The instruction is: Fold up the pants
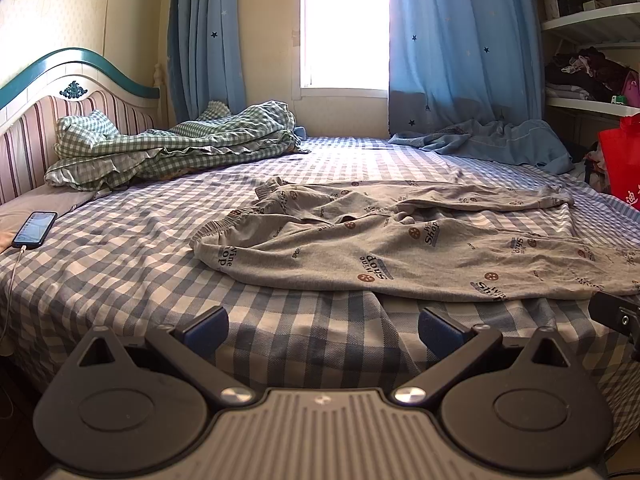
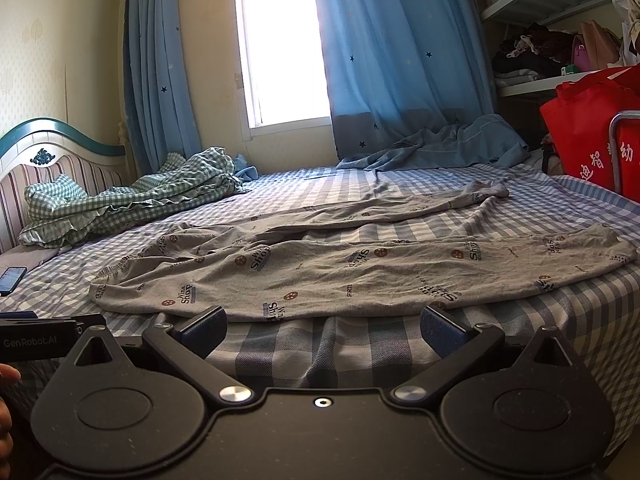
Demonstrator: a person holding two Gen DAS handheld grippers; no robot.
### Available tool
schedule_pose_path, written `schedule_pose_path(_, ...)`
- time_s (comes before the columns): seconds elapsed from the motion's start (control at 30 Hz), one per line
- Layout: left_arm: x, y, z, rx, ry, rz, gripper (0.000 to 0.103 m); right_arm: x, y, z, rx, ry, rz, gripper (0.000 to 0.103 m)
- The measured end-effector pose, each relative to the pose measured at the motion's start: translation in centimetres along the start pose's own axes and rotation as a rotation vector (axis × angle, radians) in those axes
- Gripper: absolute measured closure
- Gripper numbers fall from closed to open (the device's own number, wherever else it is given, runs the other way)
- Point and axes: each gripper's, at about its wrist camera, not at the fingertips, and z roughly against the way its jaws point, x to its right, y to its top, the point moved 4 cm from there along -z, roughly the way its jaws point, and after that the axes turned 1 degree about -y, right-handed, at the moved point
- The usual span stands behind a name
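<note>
Grey printed pants (image 1: 400,240) lie spread on the blue checked bed sheet (image 1: 140,240), waistband to the left, both legs running right. In the right wrist view the pants (image 2: 340,268) show their two legs apart, the far leg thinner. My left gripper (image 1: 323,330) is open and empty, just short of the pants' near edge at the bed's front edge. My right gripper (image 2: 323,328) is open and empty, also just short of the near edge. The right gripper's body shows at the far right of the left wrist view (image 1: 618,316), and the left gripper's body at the far left of the right wrist view (image 2: 40,338).
A green checked quilt (image 1: 168,148) lies by the striped headboard (image 1: 28,148). A phone (image 1: 35,230) on a cable lies at the left. Blue curtains (image 1: 460,48) trail onto the bed's far side. A red bag (image 2: 588,132) and shelves (image 1: 592,40) stand to the right.
</note>
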Motion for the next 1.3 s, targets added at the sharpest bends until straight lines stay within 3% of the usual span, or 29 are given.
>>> schedule_pose_path(1.3, -0.38, -0.1, 0.29, 0.0, 0.001, 0.0, 0.0, 0.06, 0.16, 0.14, 0.001, 0.001, -0.002, 0.001)
